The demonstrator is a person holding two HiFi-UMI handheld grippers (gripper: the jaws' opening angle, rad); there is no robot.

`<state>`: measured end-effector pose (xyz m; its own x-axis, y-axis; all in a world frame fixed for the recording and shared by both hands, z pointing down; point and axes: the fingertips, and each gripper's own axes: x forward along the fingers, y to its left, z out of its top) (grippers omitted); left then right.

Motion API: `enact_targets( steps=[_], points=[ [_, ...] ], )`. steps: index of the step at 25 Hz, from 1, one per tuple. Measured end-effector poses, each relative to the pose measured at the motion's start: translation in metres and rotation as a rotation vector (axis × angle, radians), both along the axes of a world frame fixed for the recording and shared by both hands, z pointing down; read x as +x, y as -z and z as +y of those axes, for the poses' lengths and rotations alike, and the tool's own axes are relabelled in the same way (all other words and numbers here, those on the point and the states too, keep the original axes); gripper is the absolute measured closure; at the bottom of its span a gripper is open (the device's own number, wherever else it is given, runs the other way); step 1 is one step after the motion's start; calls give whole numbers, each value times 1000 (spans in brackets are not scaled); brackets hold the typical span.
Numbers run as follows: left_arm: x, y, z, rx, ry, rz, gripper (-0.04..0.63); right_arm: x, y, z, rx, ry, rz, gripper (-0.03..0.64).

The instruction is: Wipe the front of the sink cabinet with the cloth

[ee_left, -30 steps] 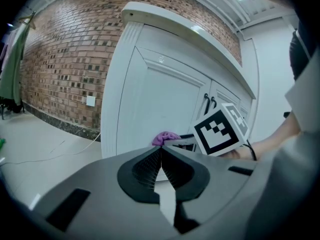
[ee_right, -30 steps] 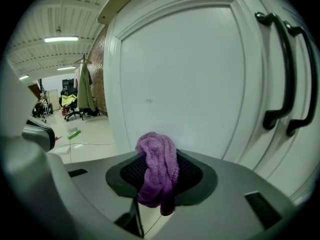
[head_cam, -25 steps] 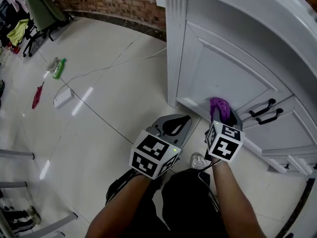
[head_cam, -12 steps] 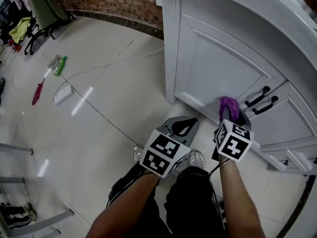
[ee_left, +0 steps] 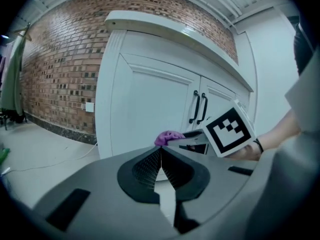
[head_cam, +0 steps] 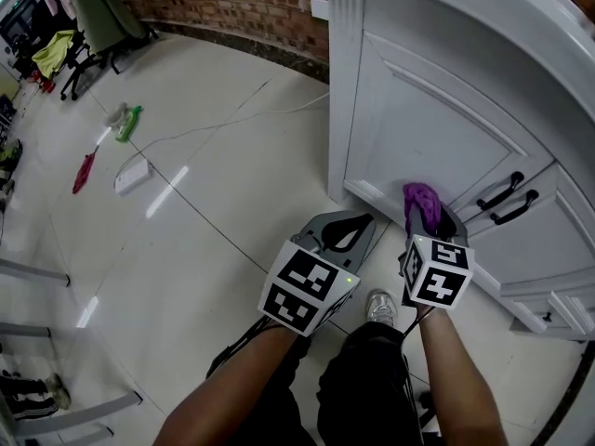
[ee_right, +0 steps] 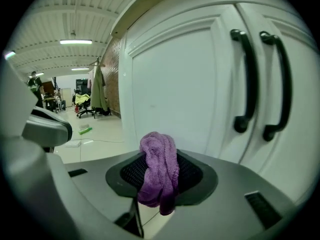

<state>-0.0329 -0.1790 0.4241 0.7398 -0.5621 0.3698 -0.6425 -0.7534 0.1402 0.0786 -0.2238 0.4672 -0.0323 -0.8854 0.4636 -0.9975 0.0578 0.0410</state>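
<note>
1. Pinching the purple cloth (ee_right: 159,171), the right claw (head_cam: 429,219) holds it low, just beside the sink cabinet's left door (head_cam: 437,128).
2. Soft, light and floppy; gripping its bunched middle likely suits wiping.
3. Left claw (ee_left: 160,165) is pressed together, empty.

The purple cloth (head_cam: 420,203), bunched into a fuzzy wad, is pinched in the right gripper (head_cam: 429,223). It sits low on the white sink cabinet (head_cam: 437,110), by the panelled door just left of the black handles (head_cam: 507,198).

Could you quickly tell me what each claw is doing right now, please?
Left claw: shut, empty.
Right claw: shut on the purple cloth.
</note>
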Motion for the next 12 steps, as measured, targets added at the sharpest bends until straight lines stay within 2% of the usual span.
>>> enact_targets(
  steps=[5, 12],
  points=[
    [-25, -6, -11, 19, -1, -29, 591, -51, -23, -32, -16, 83, -6, 474],
    [-52, -21, -28, 6, 12, -33, 591, -86, -60, -65, -61, 86, -47, 474]
  ],
)
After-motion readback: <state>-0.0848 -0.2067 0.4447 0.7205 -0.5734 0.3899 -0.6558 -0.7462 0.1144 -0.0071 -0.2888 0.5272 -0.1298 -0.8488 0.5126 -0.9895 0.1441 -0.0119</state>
